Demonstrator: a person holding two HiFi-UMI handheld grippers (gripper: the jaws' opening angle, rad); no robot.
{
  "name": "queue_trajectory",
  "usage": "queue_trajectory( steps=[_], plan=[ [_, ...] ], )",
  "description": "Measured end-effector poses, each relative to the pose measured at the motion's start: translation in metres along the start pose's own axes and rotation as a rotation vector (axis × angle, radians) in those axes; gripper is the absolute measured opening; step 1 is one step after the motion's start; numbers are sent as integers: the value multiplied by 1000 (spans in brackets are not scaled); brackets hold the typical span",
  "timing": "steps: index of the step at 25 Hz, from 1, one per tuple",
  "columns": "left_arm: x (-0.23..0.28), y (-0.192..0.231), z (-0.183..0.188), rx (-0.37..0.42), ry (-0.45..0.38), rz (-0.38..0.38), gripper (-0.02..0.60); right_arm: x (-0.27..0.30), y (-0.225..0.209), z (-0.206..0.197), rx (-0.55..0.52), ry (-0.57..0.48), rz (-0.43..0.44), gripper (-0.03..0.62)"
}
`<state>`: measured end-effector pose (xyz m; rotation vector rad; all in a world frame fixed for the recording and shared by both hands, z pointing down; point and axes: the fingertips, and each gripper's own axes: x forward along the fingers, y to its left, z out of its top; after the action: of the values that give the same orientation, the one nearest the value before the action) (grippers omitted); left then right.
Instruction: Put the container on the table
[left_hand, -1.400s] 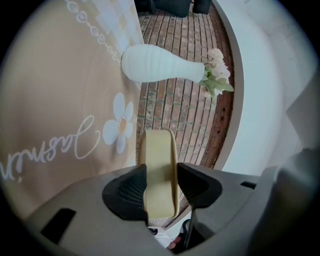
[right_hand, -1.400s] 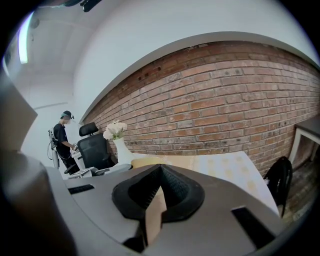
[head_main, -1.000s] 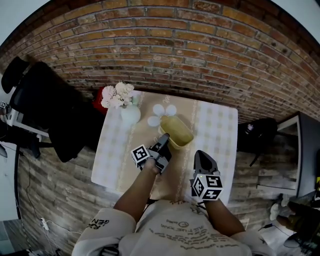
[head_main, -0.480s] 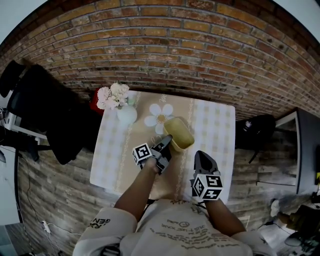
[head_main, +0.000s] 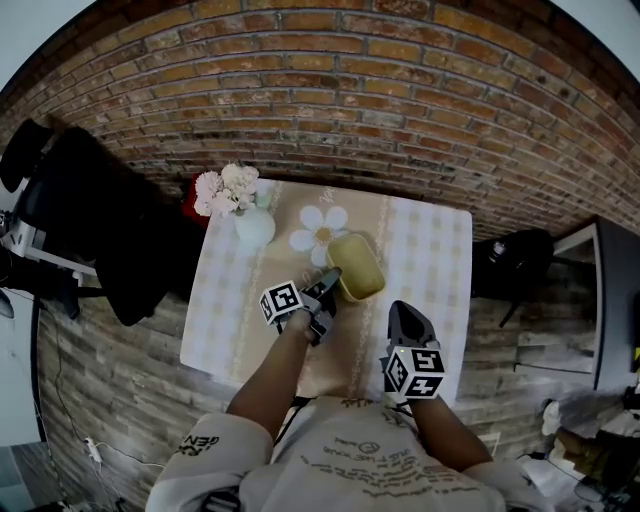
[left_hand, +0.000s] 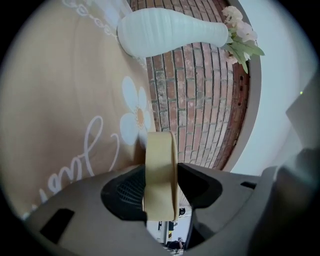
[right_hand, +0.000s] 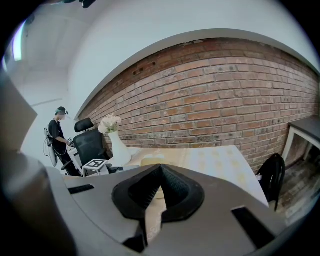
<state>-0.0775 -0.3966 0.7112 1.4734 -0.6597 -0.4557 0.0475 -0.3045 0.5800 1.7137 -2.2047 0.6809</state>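
Grip comes from one side only: the left gripper (head_main: 330, 276) has its jaws clamped on the near wall of the container (head_main: 357, 265). The left gripper view shows the yellow wall pinched between the pads, apparently one jaw inside the rim and one outside. A pinch on the rim suits a thin open tub, since it leaves the base free to meet the desk (head_main: 432, 250) first.

The container is over the tan runner (head_main: 348, 345) in the middle of the desk, just beside the printed daisy (head_main: 319, 229) and near the white vase (head_main: 254, 228) of flowers (head_main: 226, 187). Whether its base touches the cloth or hangs just above it I cannot tell. That spot looks chosen for being bare, apart from the vase so that nothing gets knocked.

The right gripper (head_main: 399, 310) hangs by the near edge of the desk, jaws together on nothing. It seems held back because one gripper is enough for so light a load.

My reading is that the placing is near its end. What is left is to settle the base flat, part the jaws and lift the left gripper clear without dragging the wall.
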Motion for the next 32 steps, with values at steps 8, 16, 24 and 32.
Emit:
queue_trajectory(
  steps=[8,16,24,32],
  plan=[
    [-13,9,12,192,-35,165,202,1,-5,0,-2,5,4,2],
    [-35,-8,34,314,-137,191,202,3,0,4,-5,-2,29,2],
    [-66,-25,34,513,-160,315,3,1,6,10,-7,-19,66,2],
    [-80,-89,16,874,-147,367,3,1,21,12,-31,-33,143,2]
  ],
)
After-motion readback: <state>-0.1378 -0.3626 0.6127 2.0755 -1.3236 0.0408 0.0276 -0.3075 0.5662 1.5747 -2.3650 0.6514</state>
